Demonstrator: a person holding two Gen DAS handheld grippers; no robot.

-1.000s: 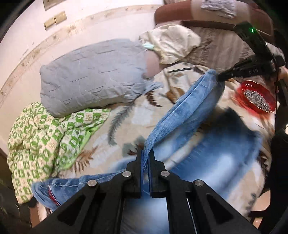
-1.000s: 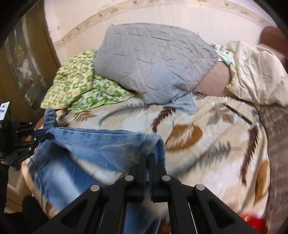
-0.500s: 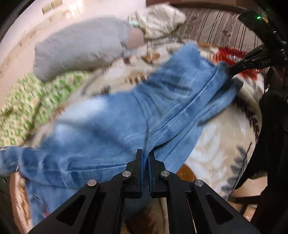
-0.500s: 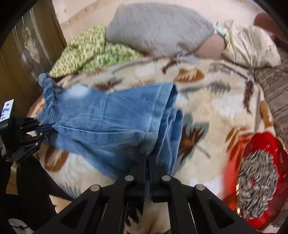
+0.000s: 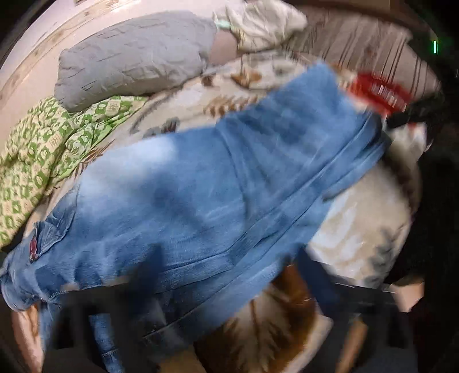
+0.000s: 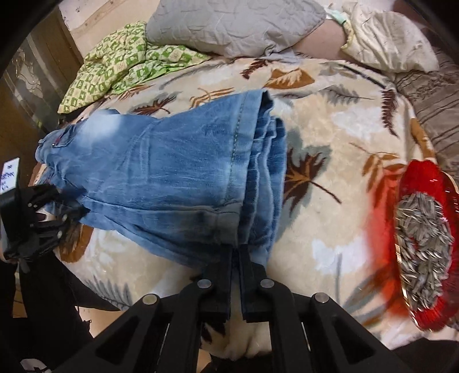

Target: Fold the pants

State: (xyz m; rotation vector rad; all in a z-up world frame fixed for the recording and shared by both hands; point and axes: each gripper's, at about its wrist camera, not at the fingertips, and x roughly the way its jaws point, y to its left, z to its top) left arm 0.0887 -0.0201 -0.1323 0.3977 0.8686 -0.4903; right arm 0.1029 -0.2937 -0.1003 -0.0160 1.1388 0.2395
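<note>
Blue jeans (image 6: 178,175) lie folded lengthwise on the leaf-patterned blanket (image 6: 338,143), legs stacked, waist to the left. My right gripper (image 6: 235,249) is shut on the hem end at the near edge. My left gripper (image 6: 68,213) shows at the left of the right wrist view, at the waist end, its fingers touching the denim. The left wrist view is motion-blurred: the jeans (image 5: 200,195) fill it and its own fingers are only a dark smear at the bottom.
A red dish of sunflower seeds (image 6: 421,238) sits on the blanket at the right. A grey quilted pillow (image 6: 235,25), a green checked cloth (image 6: 120,63) and a cream pillow (image 6: 387,43) lie at the back. A wooden cabinet (image 6: 25,94) stands left.
Both grippers have lowered the jeans from mid-air onto the blanket and pulled them towards the near edge. The left wrist view has become blurred.
</note>
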